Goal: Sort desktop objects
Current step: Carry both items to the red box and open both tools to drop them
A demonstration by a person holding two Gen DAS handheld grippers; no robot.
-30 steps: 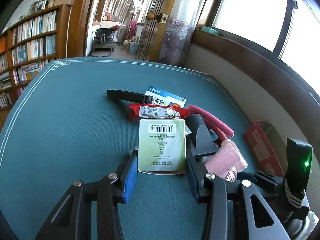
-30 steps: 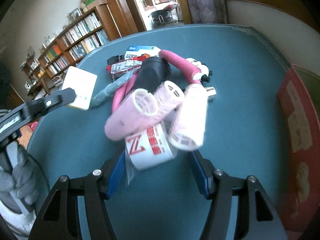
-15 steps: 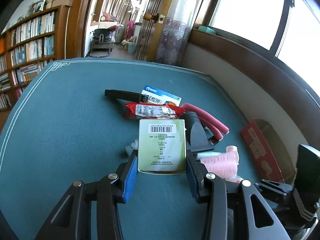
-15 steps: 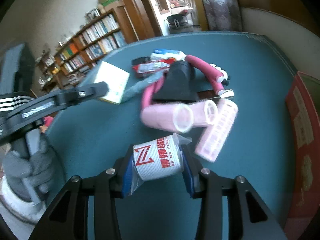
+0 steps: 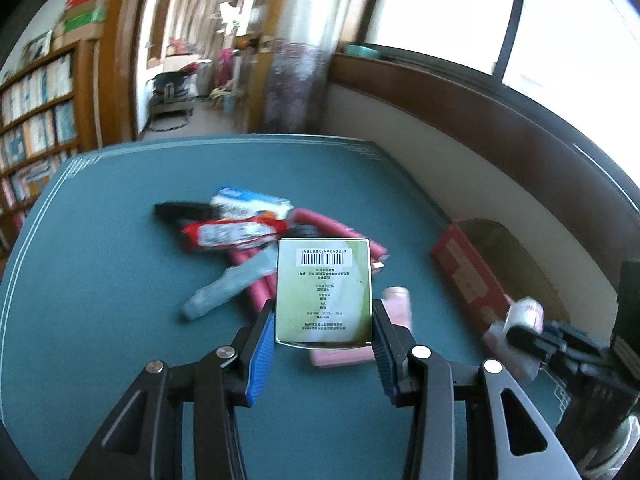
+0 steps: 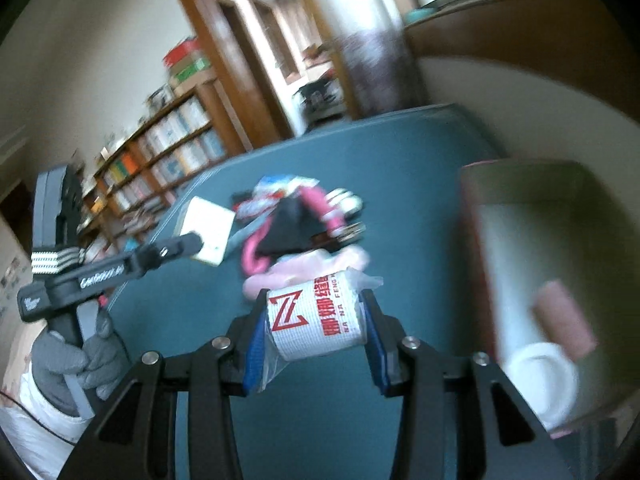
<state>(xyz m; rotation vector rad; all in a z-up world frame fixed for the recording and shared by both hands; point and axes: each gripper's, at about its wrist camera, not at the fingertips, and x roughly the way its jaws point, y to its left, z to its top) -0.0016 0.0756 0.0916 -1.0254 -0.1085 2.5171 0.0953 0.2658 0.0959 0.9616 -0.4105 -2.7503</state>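
Left wrist view: the left gripper [image 5: 324,344] fingers clamp a green box [image 5: 323,295] above the bench [image 5: 100,240]; the red carton [image 5: 472,272] lies to its right.

Right wrist view: the right gripper [image 6: 316,336] fingers clamp a white roll [image 6: 318,322], axis crosswise; the carton's opening is just to its right, nearer this hand.

A teal-covered table [image 5: 120,360] is seen, on which a red open box [image 5: 472,272] is placed near the right edge, while left of this box a pile of pink foam rollers [image 5: 344,232], a red packet [image 5: 232,234] and a grey-blue tube [image 5: 224,292] is laid.
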